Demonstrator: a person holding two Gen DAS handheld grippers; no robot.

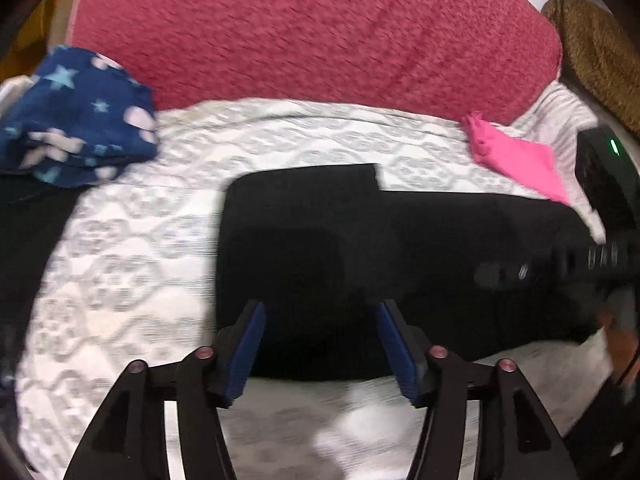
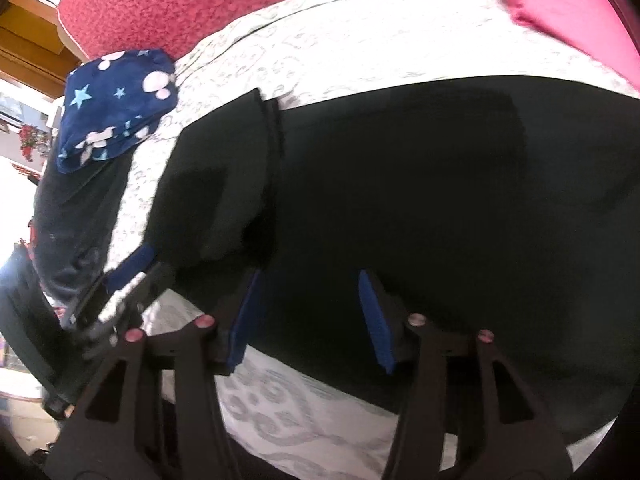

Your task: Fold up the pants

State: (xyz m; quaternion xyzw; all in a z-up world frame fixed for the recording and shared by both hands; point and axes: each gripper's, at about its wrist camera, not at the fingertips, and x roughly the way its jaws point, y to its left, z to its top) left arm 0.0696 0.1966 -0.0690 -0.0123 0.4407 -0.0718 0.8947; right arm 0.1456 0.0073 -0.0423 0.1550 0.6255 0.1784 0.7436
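Black pants [image 1: 400, 248] lie folded flat on a white patterned bedspread [image 1: 132, 264], with a stepped edge at the far side. My left gripper [image 1: 321, 308] hovers open over their near left part, blue pads wide apart and nothing pinched between them. In the right wrist view the pants [image 2: 420, 200] fill the middle. My right gripper [image 2: 309, 280] stands open over their near edge, jaws apart with only flat cloth below. The left gripper [image 2: 132, 276] shows at the pants' left end. The right gripper [image 1: 600, 256] shows blurred at the far right.
A folded navy blanket with stars [image 1: 76, 120] sits at the back left, over a dark garment [image 1: 28, 232]. A red fleece blanket [image 1: 312, 32] covers the back of the bed. A pink cloth [image 1: 516, 160] lies at the back right, beside a brown cushion [image 1: 596, 48].
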